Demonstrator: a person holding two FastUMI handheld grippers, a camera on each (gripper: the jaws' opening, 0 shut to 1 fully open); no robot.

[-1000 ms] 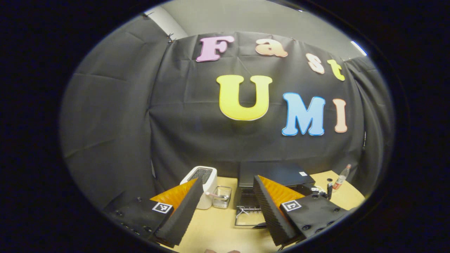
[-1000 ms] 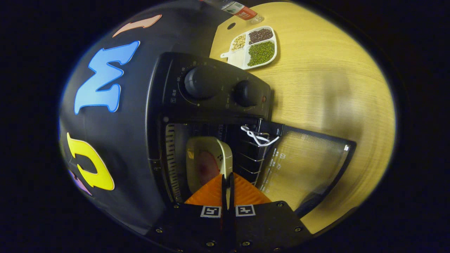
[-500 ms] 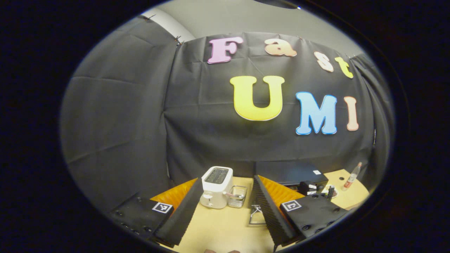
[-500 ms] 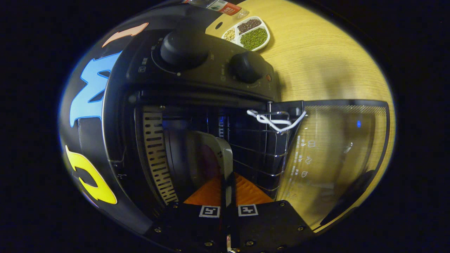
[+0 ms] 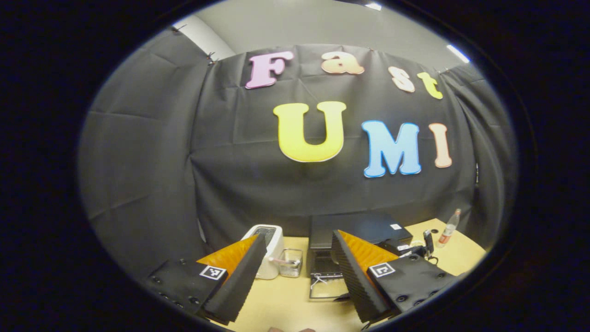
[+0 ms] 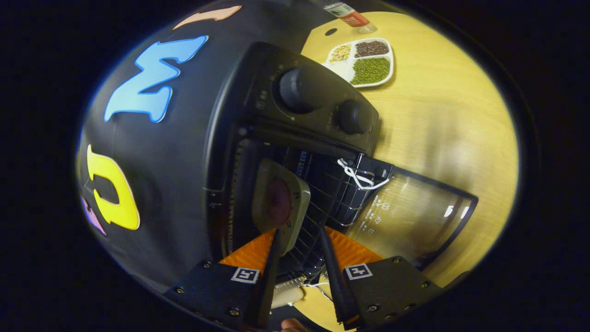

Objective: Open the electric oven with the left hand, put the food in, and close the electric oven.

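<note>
Right gripper view: the electric oven (image 6: 258,138) stands open, its glass door (image 6: 410,216) folded flat onto the wooden table (image 6: 442,124). The plate of food (image 6: 276,203), a pale square dish with a reddish piece in its middle, sits inside the cavity on the wire rack (image 6: 322,193), toward one side wall. Your right gripper (image 6: 299,258) has its fingers parted. One finger lies just beside the plate's near edge, and whether it touches that edge cannot be told. The other finger is clear of the plate. A white cord (image 6: 359,173) is tied to the rack's front corner. The two control knobs (image 6: 322,101) face you, and beyond them, near the table's far edge, lie a divided dish of beans (image 6: 364,62) and a bottle (image 6: 348,14).

Left gripper view: your left gripper (image 5: 295,272) is held high and well back from the oven (image 5: 355,230), fingers wide apart and empty. A white toaster (image 5: 272,249) and a small clear container (image 5: 291,263) stand beside the oven, toward the table's back edge.

Step in hand, as judged: the food is placed and released, so only closing remains. The next move calls for drawing your right gripper straight out without catching the plate's edge or the rack. Then bring a gripper under the door's free edge and swing the door up until it shuts.
</note>
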